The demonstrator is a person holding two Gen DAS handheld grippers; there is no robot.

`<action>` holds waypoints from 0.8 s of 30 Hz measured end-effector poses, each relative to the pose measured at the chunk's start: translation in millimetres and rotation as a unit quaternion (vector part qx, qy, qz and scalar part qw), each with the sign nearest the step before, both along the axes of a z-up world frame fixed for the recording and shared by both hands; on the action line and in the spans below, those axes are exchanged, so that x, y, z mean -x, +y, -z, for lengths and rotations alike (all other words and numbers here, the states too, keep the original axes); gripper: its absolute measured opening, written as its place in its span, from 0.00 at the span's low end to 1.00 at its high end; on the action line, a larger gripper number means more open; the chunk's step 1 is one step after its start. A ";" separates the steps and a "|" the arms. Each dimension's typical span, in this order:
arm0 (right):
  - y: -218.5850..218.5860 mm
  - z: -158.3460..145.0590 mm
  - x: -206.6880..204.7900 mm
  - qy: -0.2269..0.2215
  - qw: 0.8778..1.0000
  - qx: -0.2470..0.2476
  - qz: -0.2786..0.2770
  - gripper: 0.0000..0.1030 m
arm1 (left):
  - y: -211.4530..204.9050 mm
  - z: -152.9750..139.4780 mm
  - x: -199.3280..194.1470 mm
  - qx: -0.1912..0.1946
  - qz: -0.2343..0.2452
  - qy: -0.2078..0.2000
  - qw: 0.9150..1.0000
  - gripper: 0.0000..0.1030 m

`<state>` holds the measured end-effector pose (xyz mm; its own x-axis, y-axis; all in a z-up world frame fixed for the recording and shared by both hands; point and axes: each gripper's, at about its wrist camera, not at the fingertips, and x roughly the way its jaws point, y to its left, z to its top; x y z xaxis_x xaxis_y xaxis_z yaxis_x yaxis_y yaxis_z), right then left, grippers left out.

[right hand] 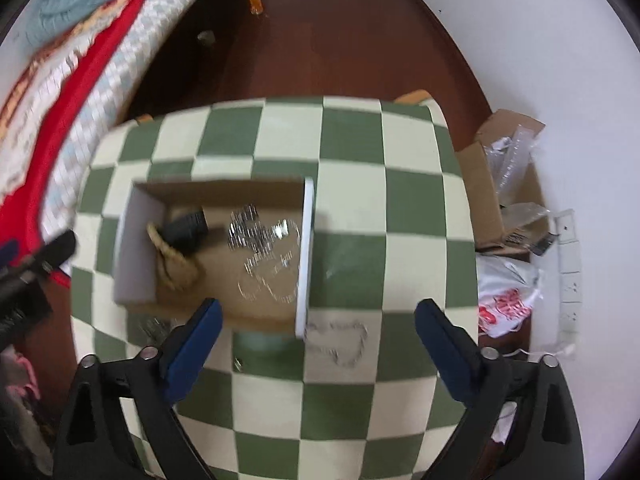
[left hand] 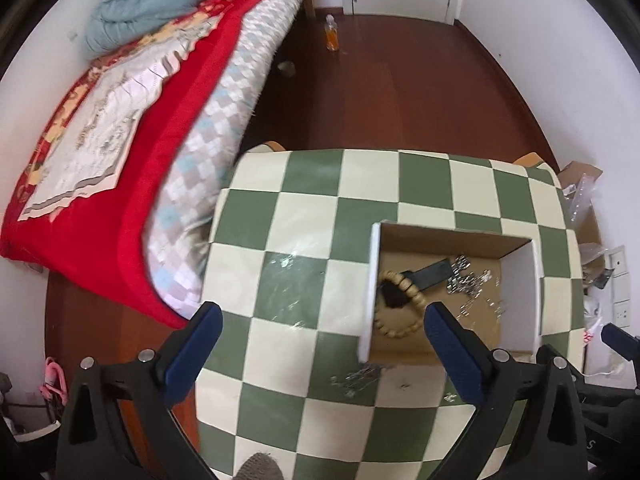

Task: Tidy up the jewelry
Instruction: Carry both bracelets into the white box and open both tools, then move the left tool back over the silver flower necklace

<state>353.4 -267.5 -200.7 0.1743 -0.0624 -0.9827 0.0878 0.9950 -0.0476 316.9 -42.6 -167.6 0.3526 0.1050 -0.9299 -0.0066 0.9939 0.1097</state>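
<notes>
- Nearest, the left gripper (left hand: 320, 354) and right gripper (right hand: 318, 346) are held with jaws apart, nothing gripped.
- A silver chain (right hand: 340, 340) is seen on the checkered table (right hand: 348, 400) at 12 o'clock of the right gripper.
- Beyond, a cardboard box (left hand: 452, 240) is filled with a bead bracelet (left hand: 400, 312) and silver jewelry (left hand: 472, 280).
- At 10 o'clock, a bed (left hand: 160, 128) is seen; farther, a bottle (left hand: 331, 34) on the wooden floor (left hand: 400, 88).

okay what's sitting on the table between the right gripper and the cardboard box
In the right wrist view, a silver chain lies looped on the checkered tablecloth, between the open right gripper and the near right corner of the cardboard box. Nothing else shows there.
</notes>
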 end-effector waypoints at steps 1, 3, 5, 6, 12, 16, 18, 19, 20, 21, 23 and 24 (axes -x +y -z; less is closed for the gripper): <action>1.3 3.3 7.2 0.000 1.000 -0.001 0.001 0.97 | 1.9 1.6 7.0 -0.004 0.000 -0.003 1.000 1.00; 4.6 6.7 18.7 0.000 1.000 0.001 0.003 0.97 | 3.3 4.9 17.6 -0.008 0.003 -0.006 1.000 1.00; 8.8 9.1 30.7 -0.005 1.000 0.005 0.004 0.97 | 4.1 8.7 28.2 -0.012 0.008 -0.007 1.000 1.00; 9.7 9.3 36.3 -0.008 1.000 0.004 0.005 0.97 | 4.7 9.8 33.1 -0.011 0.008 -0.007 1.000 1.00; 15.3 -3.2 61.4 -0.033 0.999 0.001 0.012 0.99 | 7.1 2.0 60.9 0.002 0.003 -0.020 1.000 1.00; 16.2 -16.6 74.7 -0.050 0.998 -0.016 0.020 1.00 | 7.4 -15.5 79.1 0.004 0.002 -0.046 0.999 1.00; 17.1 -26.0 83.6 -0.064 0.997 -0.021 0.023 1.00 | 8.4 -29.3 89.4 0.007 0.003 -0.069 0.998 1.00; 17.5 -30.9 87.6 -0.072 0.997 -0.023 0.024 1.00 | 8.8 -35.3 93.4 0.007 0.002 -0.076 0.997 1.00; 18.0 -36.2 91.2 -0.080 0.996 -0.026 0.026 1.00 | 9.1 -43.2 98.5 0.005 0.002 -0.087 0.996 1.00; 18.9 -40.5 94.1 -0.087 0.996 -0.025 0.025 1.00 | 9.7 -48.8 102.1 0.006 0.003 -0.093 0.996 1.00; 22.6 -55.2 103.7 -0.113 0.993 -0.021 0.019 1.00 | 10.5 -63.4 111.6 0.003 0.003 -0.112 0.994 1.00; 24.1 -61.8 107.2 -0.123 0.992 -0.016 0.017 1.00 | 11.1 -69.6 115.5 0.002 0.004 -0.119 0.993 1.00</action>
<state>246.2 -243.4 -138.9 0.4069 -0.0411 -0.9125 0.1262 0.9919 0.0116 201.4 -31.5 -98.1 0.5634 0.0973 -0.8204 -0.0246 0.9946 0.1011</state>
